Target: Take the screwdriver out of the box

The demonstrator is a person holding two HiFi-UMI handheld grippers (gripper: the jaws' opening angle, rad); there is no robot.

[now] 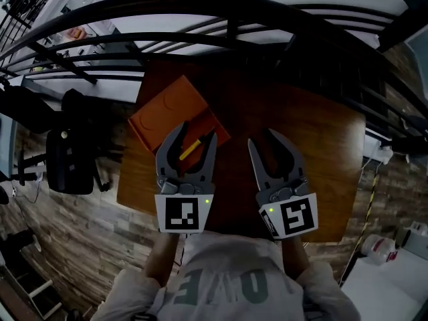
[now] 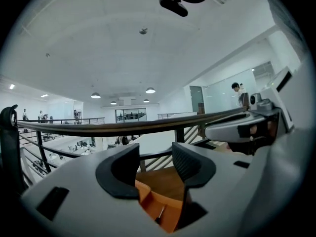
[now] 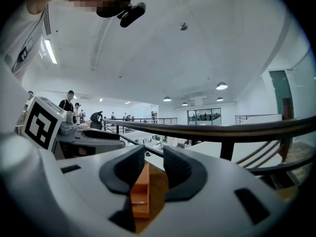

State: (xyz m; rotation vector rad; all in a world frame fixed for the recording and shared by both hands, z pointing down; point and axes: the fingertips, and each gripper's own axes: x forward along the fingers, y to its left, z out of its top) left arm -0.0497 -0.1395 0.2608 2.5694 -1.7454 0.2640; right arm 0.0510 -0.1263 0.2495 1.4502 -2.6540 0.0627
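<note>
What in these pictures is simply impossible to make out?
- Head view: the left hand-held gripper covers part of the orange box. Only the yellow handle of the screwdriver shows, and its tip is hidden.
- Left gripper view: the gripper's own body hides all but a corner of the box.
- Right gripper view: the box shows edge-on past the right hand-held gripper, and its contents are too small to tell.

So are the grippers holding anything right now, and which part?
Nothing is held. The left gripper and right gripper both stand open and empty; the yellow-handled screwdriver lies in the open orange box.
</note>
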